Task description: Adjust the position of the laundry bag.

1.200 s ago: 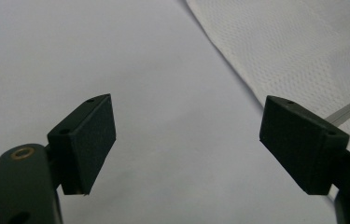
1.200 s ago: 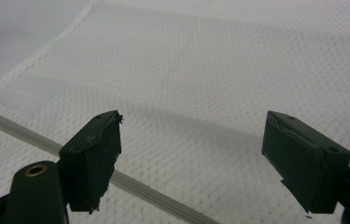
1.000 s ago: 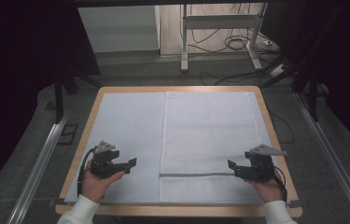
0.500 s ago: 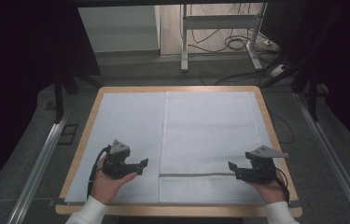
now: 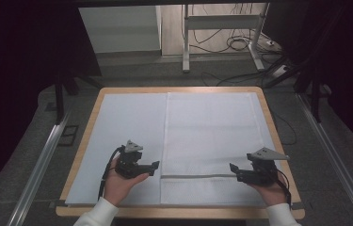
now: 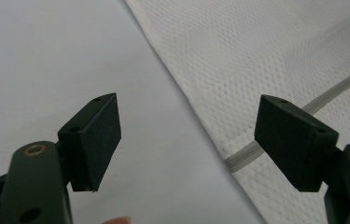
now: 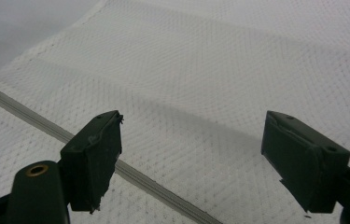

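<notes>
Both grippers hang just above the near end of the tabletop (image 5: 92, 113), the left gripper (image 5: 154, 165) at the near-left and the right gripper (image 5: 233, 168) at the near-right, each with its jaws spread wide and nothing between them. Under them a pale sheet (image 5: 127, 127) covers most of the wooden top, and on its right half lies the white mesh bag (image 5: 212, 127), spread flat and square to the table edges, which looks like a layout meant to give both hands an open reach at it. A grey zipper line (image 5: 195, 176) runs across the bag near its front edge (in the left gripper view it meets the bag's left edge between the two pads). The left gripper sits beside that left edge, over bare sheet, with its jaws pointing toward the zipper's end; the right gripper hovers over the mesh itself, close to the zipper's other end. Judging by this, the two are set to pinch the bag at opposite ends of the zipper, so the cloth can be held taut or lifted evenly.
</notes>
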`<state>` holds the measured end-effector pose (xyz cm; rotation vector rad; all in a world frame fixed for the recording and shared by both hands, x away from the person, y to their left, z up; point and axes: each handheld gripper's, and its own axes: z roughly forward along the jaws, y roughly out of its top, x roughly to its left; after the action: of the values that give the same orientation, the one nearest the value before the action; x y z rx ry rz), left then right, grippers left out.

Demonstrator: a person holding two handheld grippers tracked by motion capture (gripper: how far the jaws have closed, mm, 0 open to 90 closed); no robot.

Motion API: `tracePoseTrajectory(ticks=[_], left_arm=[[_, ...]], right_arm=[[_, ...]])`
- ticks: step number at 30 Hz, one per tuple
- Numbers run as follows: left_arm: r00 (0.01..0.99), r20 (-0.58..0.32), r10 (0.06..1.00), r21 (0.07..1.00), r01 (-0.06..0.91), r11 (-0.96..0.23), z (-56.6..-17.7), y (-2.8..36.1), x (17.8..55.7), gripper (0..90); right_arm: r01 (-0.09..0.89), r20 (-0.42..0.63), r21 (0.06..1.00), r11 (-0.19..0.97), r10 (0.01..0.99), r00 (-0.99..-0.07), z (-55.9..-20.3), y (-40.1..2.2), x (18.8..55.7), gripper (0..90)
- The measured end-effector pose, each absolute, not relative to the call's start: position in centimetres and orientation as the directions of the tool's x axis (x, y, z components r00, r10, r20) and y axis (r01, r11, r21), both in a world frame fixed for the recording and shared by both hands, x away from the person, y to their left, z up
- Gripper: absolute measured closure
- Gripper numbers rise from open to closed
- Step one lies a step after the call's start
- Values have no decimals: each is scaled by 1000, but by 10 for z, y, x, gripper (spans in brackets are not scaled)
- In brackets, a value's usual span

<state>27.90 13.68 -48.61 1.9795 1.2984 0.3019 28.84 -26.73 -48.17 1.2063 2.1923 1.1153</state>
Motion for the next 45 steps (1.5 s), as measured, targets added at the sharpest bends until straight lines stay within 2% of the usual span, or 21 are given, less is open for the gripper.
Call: tracePoseTrajectory(ticks=[6, 17, 34, 45], left_arm=[[461, -203, 864, 657, 718, -229, -495, 126, 281, 267], [463, -241, 853, 623, 748, -230, -502, 112, 290, 272], [460, -319, 829, 570, 792, -220, -515, 104, 292, 297], [450, -335, 828, 554, 805, -213, -521, 101, 293, 331]], right_arm=[[514, 20, 798, 315, 839, -544, -481, -267, 288, 199], [516, 5, 790, 331, 838, -546, -483, -265, 288, 199], [519, 3, 791, 324, 846, -533, -483, -268, 288, 199], [521, 7, 792, 317, 850, -527, -482, -270, 287, 199]])
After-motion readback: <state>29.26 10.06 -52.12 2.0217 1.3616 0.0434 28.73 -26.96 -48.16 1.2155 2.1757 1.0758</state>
